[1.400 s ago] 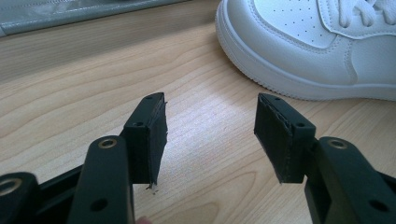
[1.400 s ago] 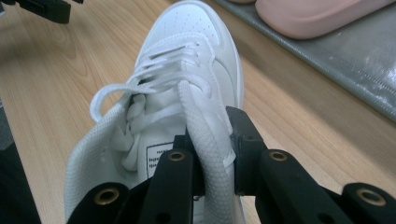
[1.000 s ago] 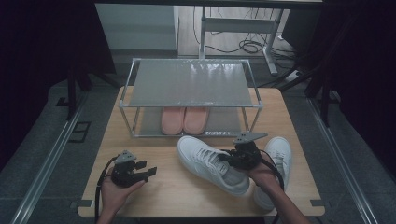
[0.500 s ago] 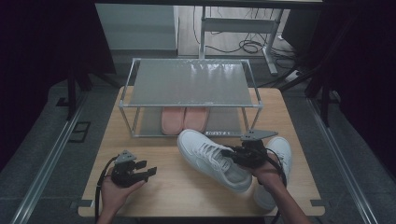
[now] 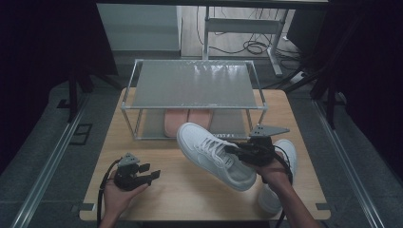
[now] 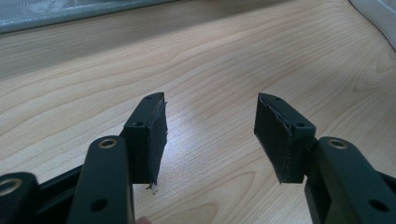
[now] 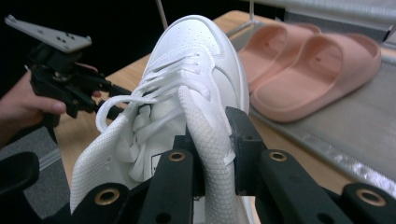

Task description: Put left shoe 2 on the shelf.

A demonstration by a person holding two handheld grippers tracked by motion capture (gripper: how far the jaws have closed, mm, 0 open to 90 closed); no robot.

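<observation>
Two white sneakers sit at the table's right in the high view: one [image 5: 279,176] on the table [image 5: 190,190], the other, the held sneaker [image 5: 214,154], now carried nearer the rack [image 5: 192,90] by the right gripper [image 5: 240,152]. Left gripper view: the left gripper [image 6: 210,135] stands wide, idle. Right gripper view: the jaws clamp the collar [image 7: 210,149], toe toward the pink slippers [image 7: 308,65]; shelving is likely next.
</observation>
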